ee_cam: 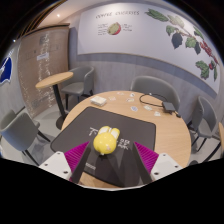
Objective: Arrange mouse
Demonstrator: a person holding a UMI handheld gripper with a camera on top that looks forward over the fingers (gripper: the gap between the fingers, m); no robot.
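The gripper (104, 160) was clenched on the yellow mouse (105, 143), both pink pads (76, 155) pressing its sides, above the near edge of the black mat (140, 130). The round wooden table (120, 101) extended beyond the mat; grey chairs (157, 88) stood behind it.

**A meeting room with a round wooden table**

A round wooden table (140, 112) fills the middle of the room, with grey chairs (152, 88) drawn up around it. A second, smaller round table (54, 80) stands off to one side on a thin leg. The far wall (90, 60) is pale and carries a wide poster (150, 32) printed with what look like fruit and leaves. The floor (40, 112) is grey.
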